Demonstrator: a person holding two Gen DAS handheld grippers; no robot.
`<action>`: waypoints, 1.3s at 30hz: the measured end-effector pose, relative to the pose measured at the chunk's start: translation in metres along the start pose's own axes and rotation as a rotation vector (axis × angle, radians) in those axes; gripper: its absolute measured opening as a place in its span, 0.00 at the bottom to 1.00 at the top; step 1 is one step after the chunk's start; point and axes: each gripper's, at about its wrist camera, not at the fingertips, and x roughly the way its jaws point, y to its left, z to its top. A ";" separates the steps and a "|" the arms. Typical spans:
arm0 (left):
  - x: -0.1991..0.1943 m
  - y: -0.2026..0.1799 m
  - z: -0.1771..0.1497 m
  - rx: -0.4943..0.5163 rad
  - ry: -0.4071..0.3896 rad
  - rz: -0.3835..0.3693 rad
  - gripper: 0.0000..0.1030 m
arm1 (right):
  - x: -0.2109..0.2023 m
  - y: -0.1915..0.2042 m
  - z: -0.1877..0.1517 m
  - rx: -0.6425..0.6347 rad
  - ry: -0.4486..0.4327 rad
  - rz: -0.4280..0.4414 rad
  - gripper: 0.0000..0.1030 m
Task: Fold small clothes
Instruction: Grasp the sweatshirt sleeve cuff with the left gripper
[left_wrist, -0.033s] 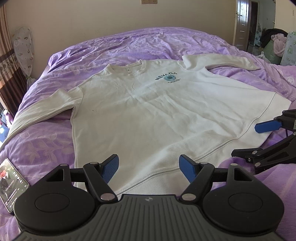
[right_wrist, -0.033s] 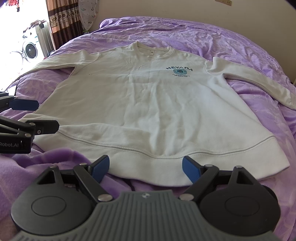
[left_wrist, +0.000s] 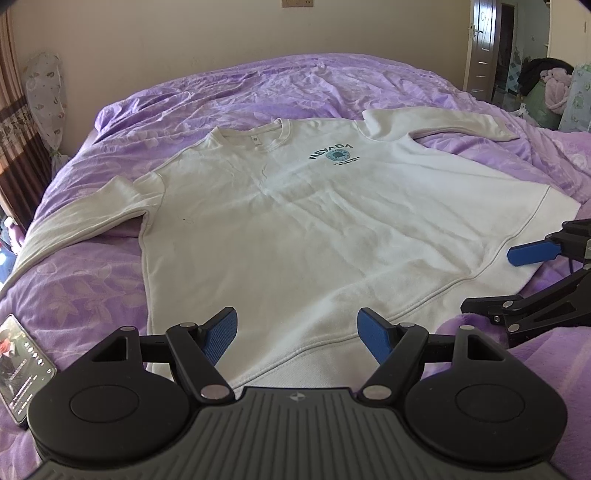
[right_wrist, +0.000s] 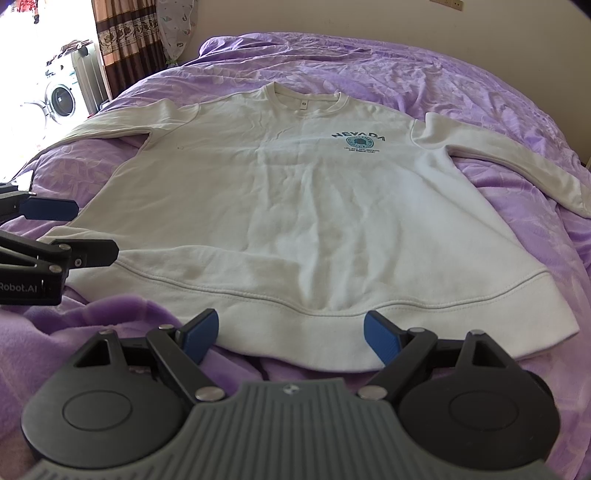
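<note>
A white long-sleeved sweatshirt (left_wrist: 314, 229) with a blue "NEVADA" print lies flat and face up on the purple bed, both sleeves spread out; it also shows in the right wrist view (right_wrist: 314, 206). My left gripper (left_wrist: 297, 334) is open and empty, just above the hem near its left end. My right gripper (right_wrist: 290, 336) is open and empty, just above the middle of the hem. The right gripper's fingers (left_wrist: 532, 253) show at the right edge of the left wrist view. The left gripper's fingers (right_wrist: 48, 208) show at the left edge of the right wrist view.
A phone (left_wrist: 22, 369) with a lit screen lies on the purple bedspread (left_wrist: 92, 288) near the left gripper. A curtain (right_wrist: 125, 40) and a washing machine (right_wrist: 59, 99) stand beyond the bed's left side. An open door (left_wrist: 484, 44) and piled clothes are at the far right.
</note>
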 end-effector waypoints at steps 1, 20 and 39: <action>0.000 0.002 0.000 -0.006 0.000 -0.004 0.82 | 0.000 -0.001 0.003 -0.002 0.009 0.005 0.80; -0.024 0.253 0.065 -0.545 -0.089 0.210 0.56 | 0.028 -0.064 0.150 -0.046 -0.233 -0.087 0.78; 0.015 0.486 -0.112 -1.679 -0.062 0.116 0.47 | 0.173 -0.099 0.198 0.055 -0.143 -0.132 0.51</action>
